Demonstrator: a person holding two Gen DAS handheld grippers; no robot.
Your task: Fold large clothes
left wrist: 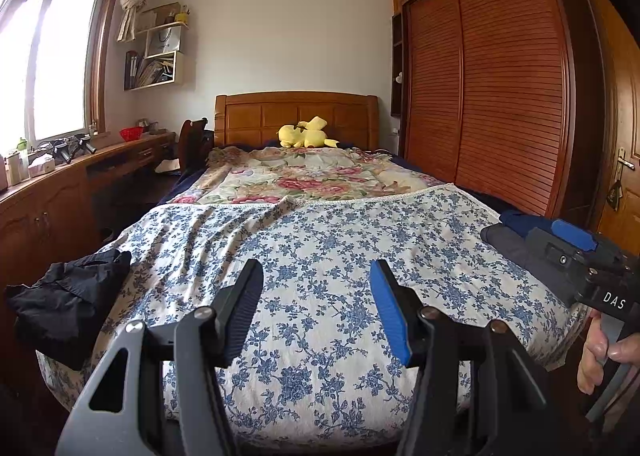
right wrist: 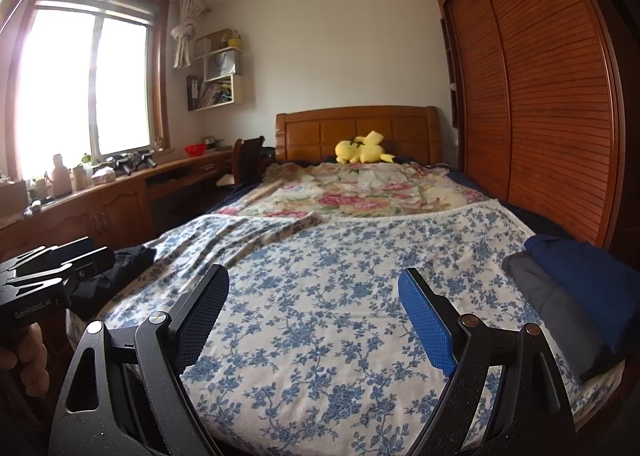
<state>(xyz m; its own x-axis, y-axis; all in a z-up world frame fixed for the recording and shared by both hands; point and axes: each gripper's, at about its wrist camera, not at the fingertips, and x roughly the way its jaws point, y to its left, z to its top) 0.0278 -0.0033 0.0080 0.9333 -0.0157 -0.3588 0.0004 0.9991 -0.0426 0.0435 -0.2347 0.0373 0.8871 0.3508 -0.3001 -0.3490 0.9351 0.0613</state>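
Both sets of jaws stand wide apart and hold nothing. The left gripper [left wrist: 316, 276] hangs over the near end of the bed, above a blue-flowered sheet [left wrist: 320, 256], one black pad and one blue pad splayed with bare cloth between them. The right gripper [right wrist: 314, 282] hangs over the same sheet in the same spread, a little to the right of the left one; its body also shows at the right edge of the left wrist view, held in the person's right hand [left wrist: 600, 352].

A crumpled black garment [left wrist: 68, 296] lies at the left near corner of the bed, partly over the edge, well apart from both grippers. On the opposite side, at the right edge of the bed, lies a stack of folded clothes: a dark blue piece [right wrist: 592, 284] on top of a grey one [right wrist: 548, 292].

Farther up the bed a rose-patterned quilt [left wrist: 304, 175] covers the mattress, and a yellow plush toy [left wrist: 306, 133] rests against the wooden headboard [left wrist: 296, 115]. A wardrobe [left wrist: 500, 95] with slatted doors stands along the right side. Along the left wall runs a wooden desk [left wrist: 60, 183] under the window [left wrist: 52, 55], with bottles and small items on top.
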